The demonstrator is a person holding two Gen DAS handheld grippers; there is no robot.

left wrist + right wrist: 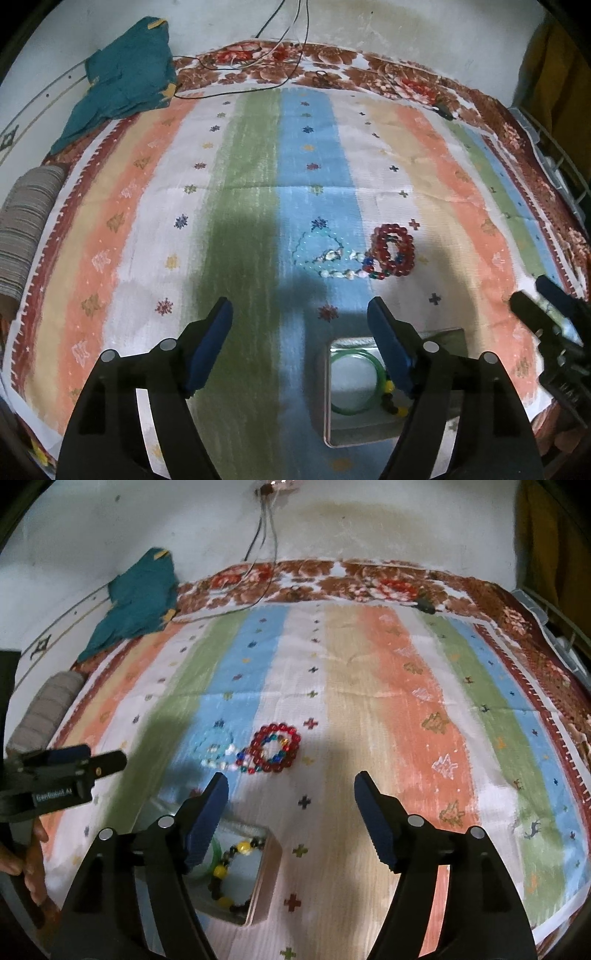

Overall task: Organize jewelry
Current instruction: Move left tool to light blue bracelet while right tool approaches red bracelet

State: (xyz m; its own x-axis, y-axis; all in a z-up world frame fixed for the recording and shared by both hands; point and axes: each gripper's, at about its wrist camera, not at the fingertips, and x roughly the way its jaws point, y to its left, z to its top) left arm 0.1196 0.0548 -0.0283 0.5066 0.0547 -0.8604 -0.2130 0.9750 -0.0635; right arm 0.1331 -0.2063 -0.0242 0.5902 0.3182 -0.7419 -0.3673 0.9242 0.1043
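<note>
Two bracelets already lie in the small box (pixel 267 867) near the grippers; the red bead bracelet (pixel 393 251) and pale shell strand (pixel 341 264) wait farther out on the striped cloth (pixel 240 192). Left gripper (pixel 300 319) and right gripper (pixel 290 794) are spread and empty. Next, I judge, comes reaching out for the red bracelet.

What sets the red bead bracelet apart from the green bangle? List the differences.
Place: the red bead bracelet lies out on the striped cloth, while the smooth green bangle sits inside the small square tin.
Build: the red one is a ring of round translucent beads; the green one looks like a single plain hoop.
Neighbours: the red one touches other bead strings; the green one shares the tin with a black-and-yellow bead bracelet.
Both are ring-shaped.
</note>
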